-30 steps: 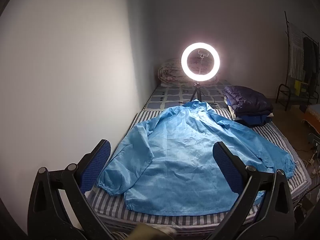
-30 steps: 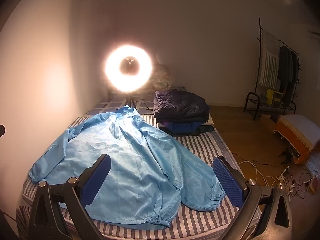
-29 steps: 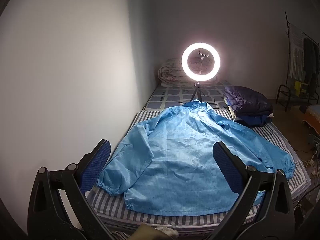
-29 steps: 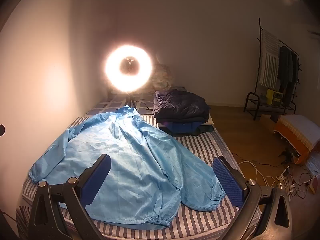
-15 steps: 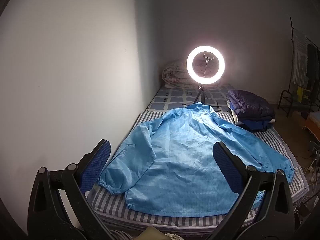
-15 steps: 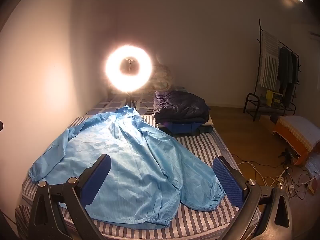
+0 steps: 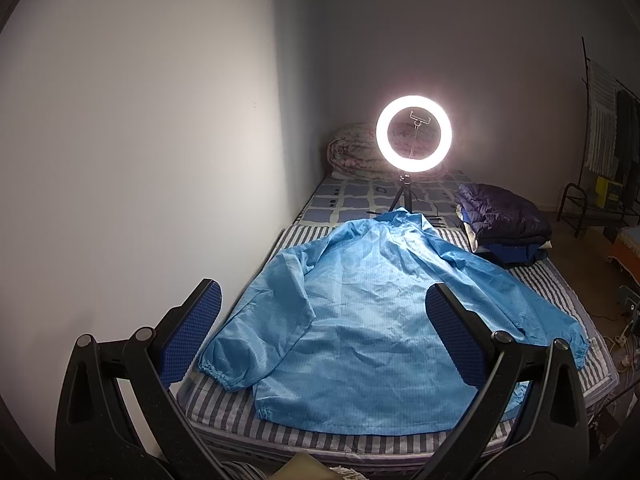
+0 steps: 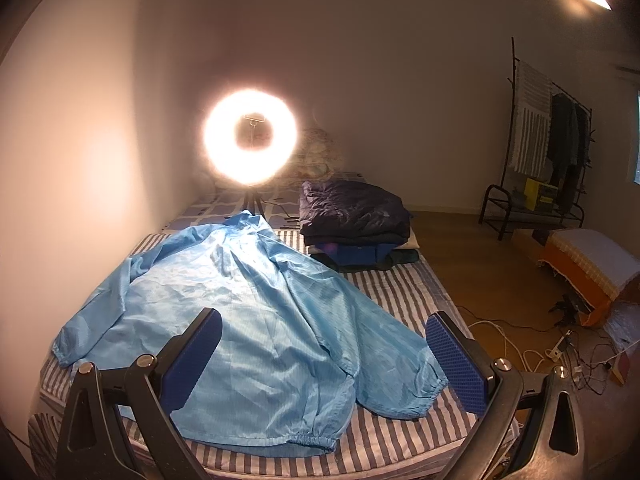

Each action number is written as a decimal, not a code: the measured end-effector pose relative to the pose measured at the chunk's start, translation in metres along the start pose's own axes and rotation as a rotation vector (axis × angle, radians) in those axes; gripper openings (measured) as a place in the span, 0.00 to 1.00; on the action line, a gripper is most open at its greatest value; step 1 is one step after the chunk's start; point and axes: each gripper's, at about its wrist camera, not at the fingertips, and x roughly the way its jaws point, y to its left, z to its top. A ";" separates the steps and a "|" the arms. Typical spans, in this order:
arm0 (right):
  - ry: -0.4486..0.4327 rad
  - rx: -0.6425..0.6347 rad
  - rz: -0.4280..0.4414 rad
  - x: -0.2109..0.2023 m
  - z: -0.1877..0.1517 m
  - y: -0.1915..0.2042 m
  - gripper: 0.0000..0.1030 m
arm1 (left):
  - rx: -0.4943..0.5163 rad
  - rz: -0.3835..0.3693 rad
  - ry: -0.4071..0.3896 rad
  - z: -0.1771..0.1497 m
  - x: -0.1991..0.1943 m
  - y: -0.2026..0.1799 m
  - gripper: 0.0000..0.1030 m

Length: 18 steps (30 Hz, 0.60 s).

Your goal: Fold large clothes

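A large light-blue jacket (image 7: 360,320) lies spread flat, back up, on the striped bed (image 7: 224,420), collar toward the far end and sleeves out to both sides. In the right wrist view the same jacket (image 8: 248,312) fills the bed's near half, its right cuff (image 8: 420,392) near the bed's edge. My left gripper (image 7: 322,300) is open and hovers above the foot of the bed, holding nothing. My right gripper (image 8: 322,332) is open too, above the jacket's hem and right sleeve, with nothing between its fingers.
A lit ring light (image 7: 414,133) on a small tripod stands on the bed behind the collar. A stack of folded dark clothes (image 8: 354,216) sits at the bed's right. A wall runs along the left. Cables (image 8: 560,344), a clothes rack (image 8: 540,152) and an orange stool (image 8: 588,264) are on the floor to the right.
The left wrist view has pulled back and tilted up a little, so the jacket sits lower and smaller. The right view has shifted only slightly. The jacket has not moved.
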 end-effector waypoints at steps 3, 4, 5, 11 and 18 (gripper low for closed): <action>-0.001 -0.003 -0.020 -0.001 -0.001 0.000 1.00 | 0.002 0.000 0.003 0.001 0.001 0.002 1.00; 0.000 -0.006 -0.037 -0.001 -0.001 0.000 1.00 | 0.003 0.003 0.004 0.002 0.001 0.002 1.00; 0.003 -0.009 -0.054 -0.001 -0.001 0.001 1.00 | 0.005 0.006 0.006 0.003 0.001 0.002 1.00; 0.014 -0.001 -0.070 0.002 -0.002 0.002 1.00 | 0.005 0.011 0.014 0.000 0.003 0.000 1.00; 0.010 0.005 -0.074 0.001 -0.001 0.003 1.00 | 0.004 0.011 0.014 -0.002 0.005 0.001 1.00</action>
